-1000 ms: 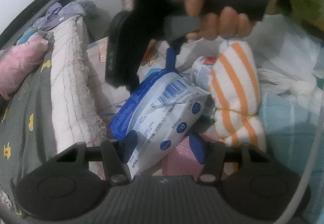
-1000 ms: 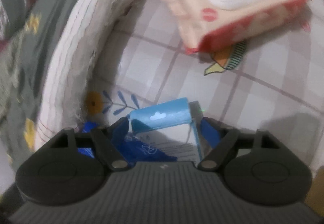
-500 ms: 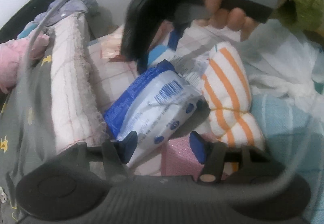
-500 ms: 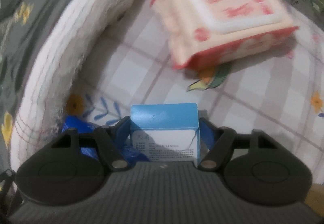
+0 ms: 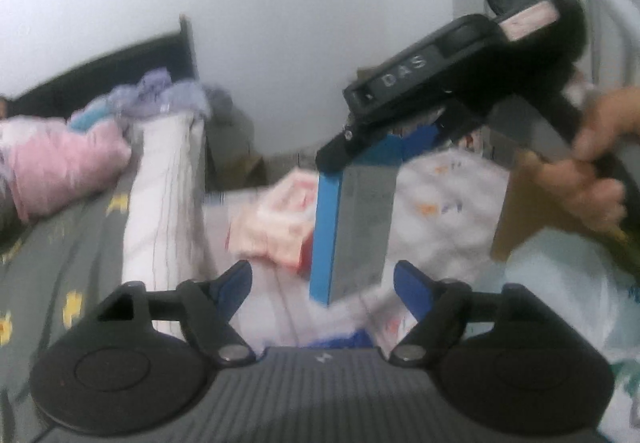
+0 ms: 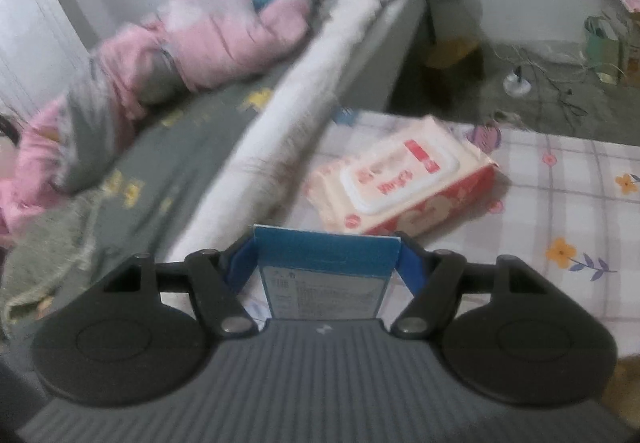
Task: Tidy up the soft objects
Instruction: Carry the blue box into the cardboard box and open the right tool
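My right gripper (image 6: pixel 326 259) is shut on a blue-and-white carton (image 6: pixel 325 275), held up off the checked sheet (image 6: pixel 560 203). In the left wrist view the same carton (image 5: pixel 348 227) hangs from the right gripper (image 5: pixel 380 147), gripped by a hand (image 5: pixel 592 179), just ahead of my left gripper (image 5: pixel 324 283). The left jaws are opening and the blue pads (image 5: pixel 236 279) press on nothing. A sliver of a blue pack (image 5: pixel 352 337) shows below them. A pink-and-red wipes pack (image 6: pixel 400 183) lies on the sheet beyond the carton.
A folded white quilt edge (image 6: pixel 288 147) and grey bedding with yellow figures (image 6: pixel 172 163) run along the left, with pink quilts (image 6: pixel 224 39) behind. A printed white cloth (image 5: pixel 448 211) and brown cardboard (image 5: pixel 528 211) lie to the right. Cables and a bag (image 6: pixel 604 47) are on the floor.
The left jaws have widened and let go of the blue-and-white pack, and the left gripper rose. The right gripper closed on the blue carton and lifted it up and away from the sheet.
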`<state>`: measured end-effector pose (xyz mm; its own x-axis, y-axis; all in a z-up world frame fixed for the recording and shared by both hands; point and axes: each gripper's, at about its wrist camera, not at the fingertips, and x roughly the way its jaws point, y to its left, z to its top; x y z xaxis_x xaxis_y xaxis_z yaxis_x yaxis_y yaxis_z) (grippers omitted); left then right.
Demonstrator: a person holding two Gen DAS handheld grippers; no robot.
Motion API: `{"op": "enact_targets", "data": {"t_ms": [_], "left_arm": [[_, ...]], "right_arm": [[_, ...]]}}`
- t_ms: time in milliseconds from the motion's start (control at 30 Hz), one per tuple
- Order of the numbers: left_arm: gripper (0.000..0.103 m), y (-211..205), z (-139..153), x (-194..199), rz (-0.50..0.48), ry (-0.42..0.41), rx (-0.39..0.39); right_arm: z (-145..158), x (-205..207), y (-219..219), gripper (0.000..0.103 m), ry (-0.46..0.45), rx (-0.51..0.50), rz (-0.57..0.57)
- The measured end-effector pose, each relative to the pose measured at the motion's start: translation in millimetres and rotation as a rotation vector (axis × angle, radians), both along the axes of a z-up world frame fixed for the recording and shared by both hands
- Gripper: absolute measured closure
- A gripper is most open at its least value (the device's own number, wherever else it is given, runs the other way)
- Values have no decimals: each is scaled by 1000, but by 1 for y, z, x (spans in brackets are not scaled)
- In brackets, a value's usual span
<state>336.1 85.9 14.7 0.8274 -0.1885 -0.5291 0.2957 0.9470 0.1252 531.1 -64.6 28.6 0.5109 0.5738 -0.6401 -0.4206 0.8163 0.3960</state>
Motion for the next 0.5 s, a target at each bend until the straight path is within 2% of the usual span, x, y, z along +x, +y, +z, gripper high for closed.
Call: {"op": "enact_targets", "data": {"t_ms": [100,167,200,233,500], "left_arm": [[24,-9,4,1,-16,0,-1],[31,-13,7,-3,-37,14,-14],[39,-16,8,-7,-48,17,-19],[44,-19,11,-12,-57,18,-22],[46,-51,43,-55,-131,-24,-54]], "right_arm": [[18,-18,-9,32,-8,34,25],[25,-34,-13,32,-1,52,42],[30,-42,-15,32,-2,54,48],[36,-51,-18,32,-5,55,55],[78,-113,-61,32,-14,87,53]]}}
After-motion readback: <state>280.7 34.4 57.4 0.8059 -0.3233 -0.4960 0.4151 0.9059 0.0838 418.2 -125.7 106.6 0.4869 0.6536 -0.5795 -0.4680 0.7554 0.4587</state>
